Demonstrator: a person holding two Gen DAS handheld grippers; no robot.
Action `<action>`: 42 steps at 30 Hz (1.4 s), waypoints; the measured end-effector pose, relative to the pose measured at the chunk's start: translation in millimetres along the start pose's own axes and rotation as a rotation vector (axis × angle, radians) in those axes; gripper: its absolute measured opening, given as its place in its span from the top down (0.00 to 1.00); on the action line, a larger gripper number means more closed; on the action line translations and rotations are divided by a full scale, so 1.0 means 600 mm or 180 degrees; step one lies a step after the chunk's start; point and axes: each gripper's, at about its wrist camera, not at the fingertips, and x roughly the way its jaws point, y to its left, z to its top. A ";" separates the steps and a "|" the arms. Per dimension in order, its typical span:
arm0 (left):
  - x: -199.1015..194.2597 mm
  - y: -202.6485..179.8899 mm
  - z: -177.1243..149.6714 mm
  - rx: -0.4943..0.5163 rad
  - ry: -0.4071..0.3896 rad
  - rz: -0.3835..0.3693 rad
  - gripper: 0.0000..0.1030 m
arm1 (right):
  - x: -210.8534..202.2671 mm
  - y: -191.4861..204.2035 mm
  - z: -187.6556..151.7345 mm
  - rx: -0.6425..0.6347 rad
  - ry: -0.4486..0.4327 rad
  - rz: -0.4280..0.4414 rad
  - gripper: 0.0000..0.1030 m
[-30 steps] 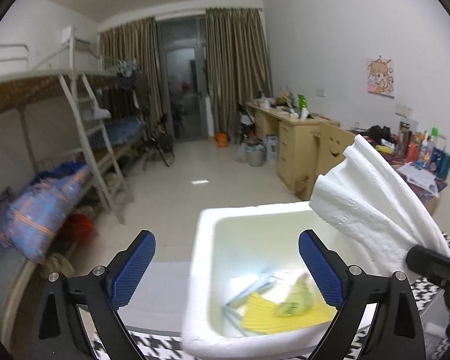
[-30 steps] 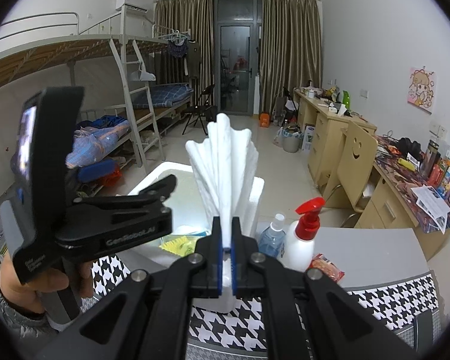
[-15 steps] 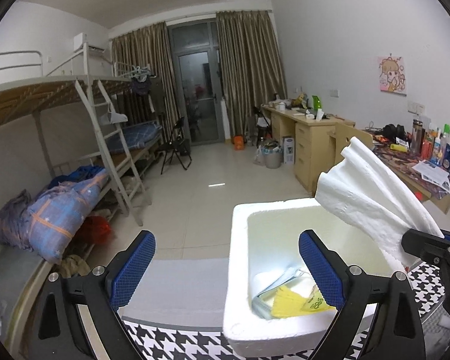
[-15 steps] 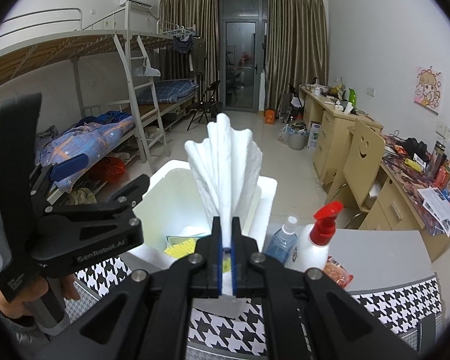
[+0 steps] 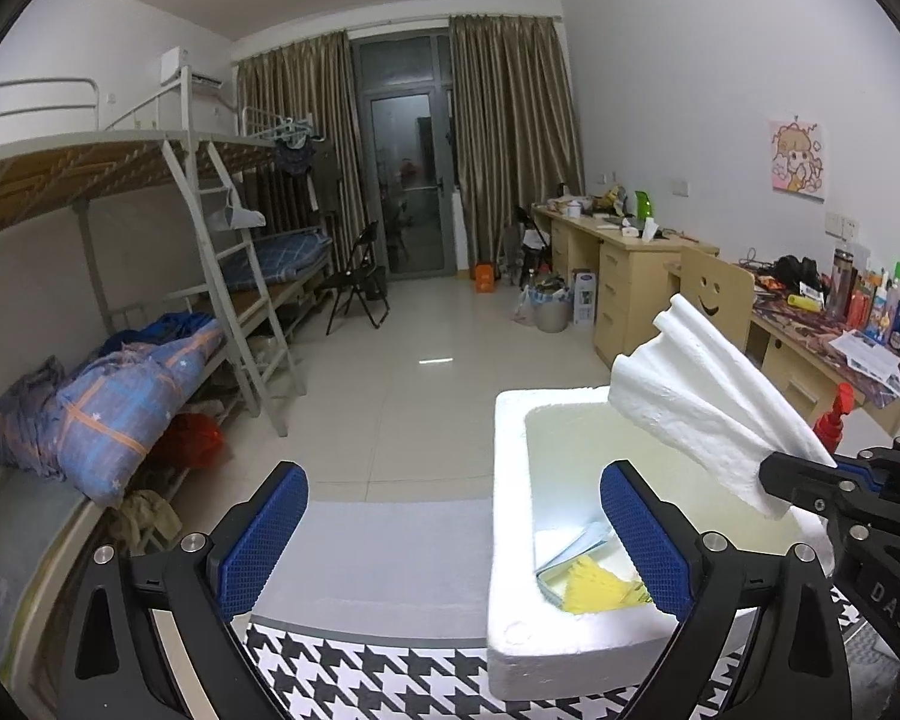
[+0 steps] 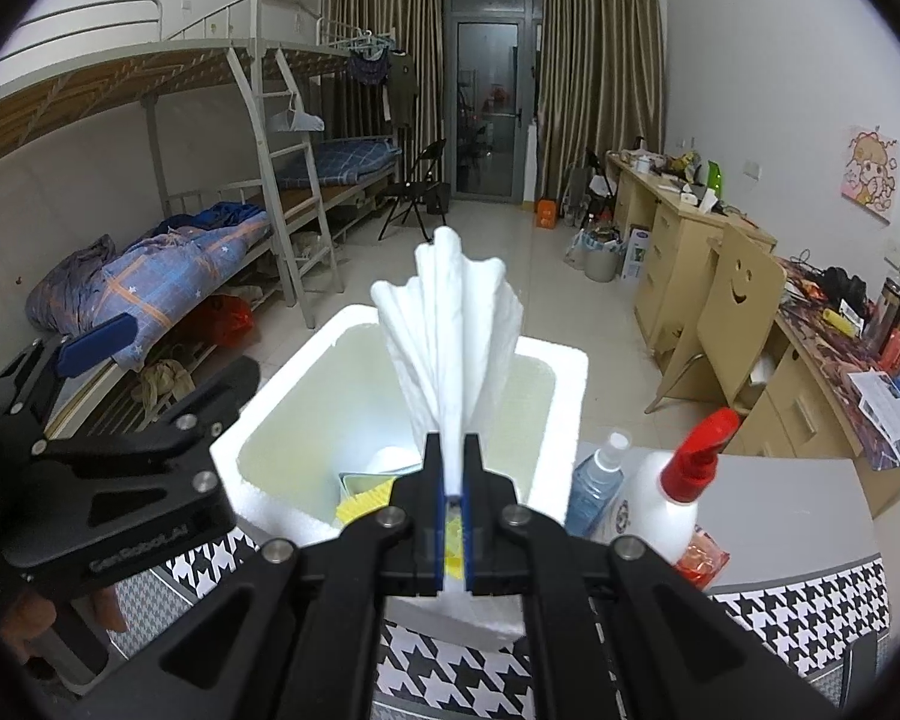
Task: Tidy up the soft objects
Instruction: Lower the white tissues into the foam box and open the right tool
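Note:
My right gripper [image 6: 453,468] is shut on a folded white cloth [image 6: 450,336], which fans upward over the white foam box [image 6: 270,438]. The cloth also shows in the left wrist view [image 5: 702,402], held over the box [image 5: 510,540] at its right side. Inside the box lie a yellow item [image 5: 594,591] and a flat pale packet [image 5: 570,546]. My left gripper [image 5: 450,534] is open and empty, at the box's left front corner; it also shows in the right wrist view [image 6: 150,420].
The box stands on a houndstooth-patterned cloth [image 5: 360,672] over a grey table [image 5: 390,546]. A red-capped spray bottle [image 6: 672,504], a clear bottle [image 6: 597,489] and a red packet [image 6: 699,558] stand right of the box. Bunk beds are left, desks right.
The left gripper has drifted left, so the box sits further right in its view. The right gripper stays shut on the cloth and has come slightly nearer the box.

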 end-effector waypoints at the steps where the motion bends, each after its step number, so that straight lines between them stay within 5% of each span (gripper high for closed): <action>1: -0.001 0.002 -0.001 -0.0001 0.0001 0.0008 0.04 | 0.003 0.000 0.000 0.0008 0.0020 0.0009 0.94; 12: -0.009 0.016 -0.006 -0.0008 0.0009 0.0033 0.04 | 0.036 0.008 -0.001 0.0032 0.0202 0.0117 0.93; 20: -0.004 0.016 -0.009 -0.0019 0.0047 0.0057 0.04 | 0.058 -0.001 -0.004 0.0142 0.0397 0.0198 0.59; 28: -0.014 0.024 -0.007 -0.0050 0.0038 0.0060 0.04 | 0.020 0.001 0.000 0.0118 0.0183 0.0164 0.34; 42: -0.060 0.001 -0.007 0.0139 -0.0179 0.0096 0.01 | -0.046 -0.002 -0.012 0.0093 -0.0039 0.0081 0.31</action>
